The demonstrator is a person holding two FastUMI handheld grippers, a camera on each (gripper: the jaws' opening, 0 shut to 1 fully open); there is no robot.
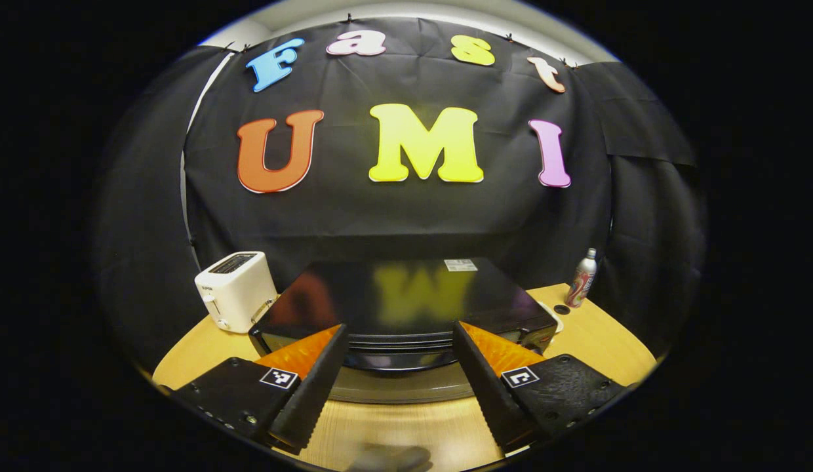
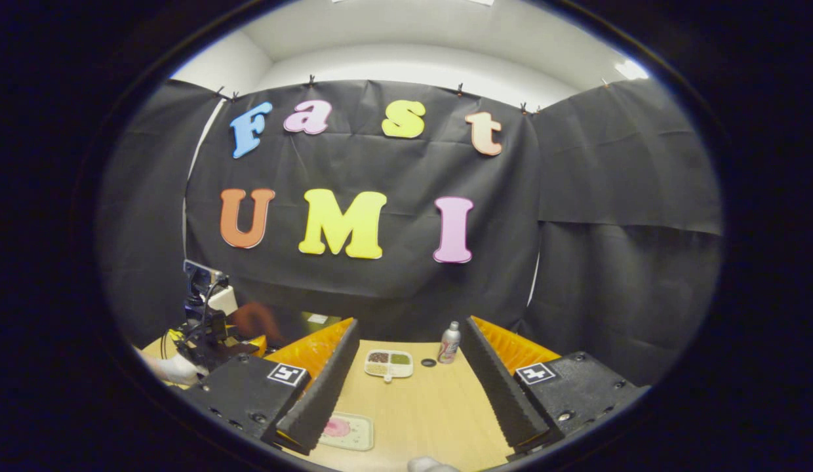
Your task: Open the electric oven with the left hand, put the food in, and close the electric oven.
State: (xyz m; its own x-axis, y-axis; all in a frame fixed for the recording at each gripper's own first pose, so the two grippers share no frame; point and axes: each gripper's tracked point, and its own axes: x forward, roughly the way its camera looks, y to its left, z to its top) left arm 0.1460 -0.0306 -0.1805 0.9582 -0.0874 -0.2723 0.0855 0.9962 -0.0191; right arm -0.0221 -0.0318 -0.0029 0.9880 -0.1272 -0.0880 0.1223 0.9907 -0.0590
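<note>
The black electric oven (image 1: 400,295) stands in the middle of the wooden table (image 1: 596,341), its glossy top facing me and a grey band, perhaps the door handle (image 1: 400,388), along its front. My left gripper (image 1: 400,326) is open, just above and in front of the oven's front edge, with nothing between the fingers. In the right gripper view a pale tray with a pink piece of food (image 2: 346,430) lies close by, partly behind one finger. My right gripper (image 2: 410,323) hangs open over the table, holding nothing. The other gripper and a gloved hand (image 2: 177,368) are at the left by the oven (image 2: 295,324).
A white toaster (image 1: 236,292) stands left of the oven. A metal can (image 1: 582,278) and a small dark cap (image 1: 562,309) sit to its right. A white divided dish (image 2: 389,364) with dark and green fillings lies farther out, near the can (image 2: 450,342).
</note>
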